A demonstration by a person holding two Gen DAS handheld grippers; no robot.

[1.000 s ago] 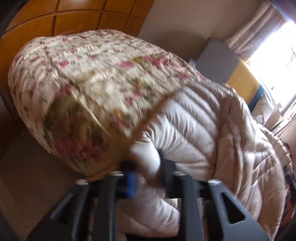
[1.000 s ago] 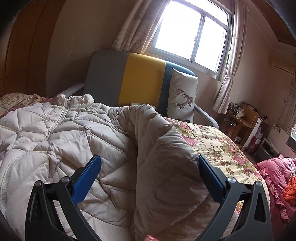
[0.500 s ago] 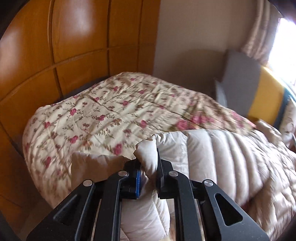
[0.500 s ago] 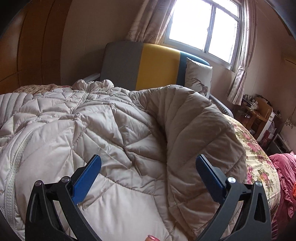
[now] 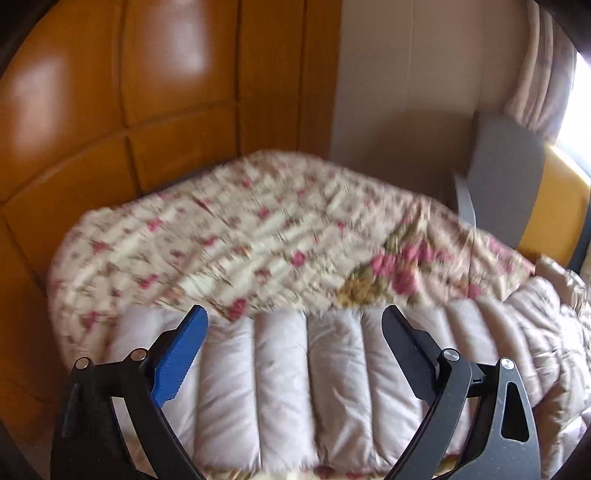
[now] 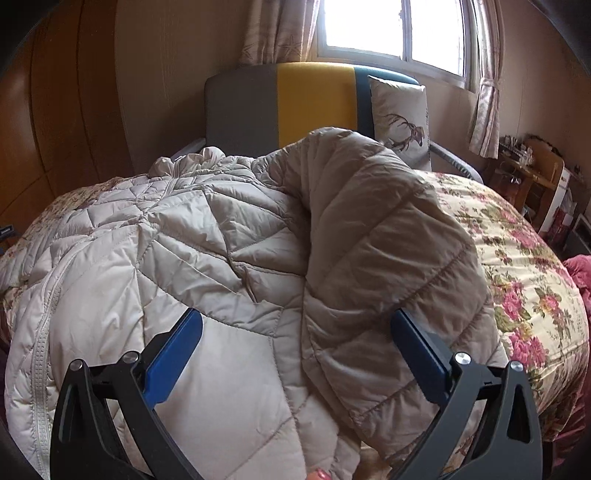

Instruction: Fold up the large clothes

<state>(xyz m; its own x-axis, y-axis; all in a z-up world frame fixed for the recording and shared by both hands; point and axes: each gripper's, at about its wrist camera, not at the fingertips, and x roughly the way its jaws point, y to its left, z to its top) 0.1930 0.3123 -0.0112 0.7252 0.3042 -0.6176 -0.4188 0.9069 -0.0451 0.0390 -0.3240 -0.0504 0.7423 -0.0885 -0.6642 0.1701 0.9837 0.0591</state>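
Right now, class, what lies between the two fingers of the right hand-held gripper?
In the right wrist view, the right hand-held gripper stands open over the padded jacket; its folded-over brown flap lies between the fingers, unpinched.

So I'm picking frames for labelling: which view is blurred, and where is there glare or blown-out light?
Left wrist view: motion blur smears the floral bedspread; soft glare patches sit on the wooden headboard, and the window edge at right is blown out. Right wrist view: sharp on the quilted coat; only the window is overexposed. Both views bow at the rim from fisheye distortion.
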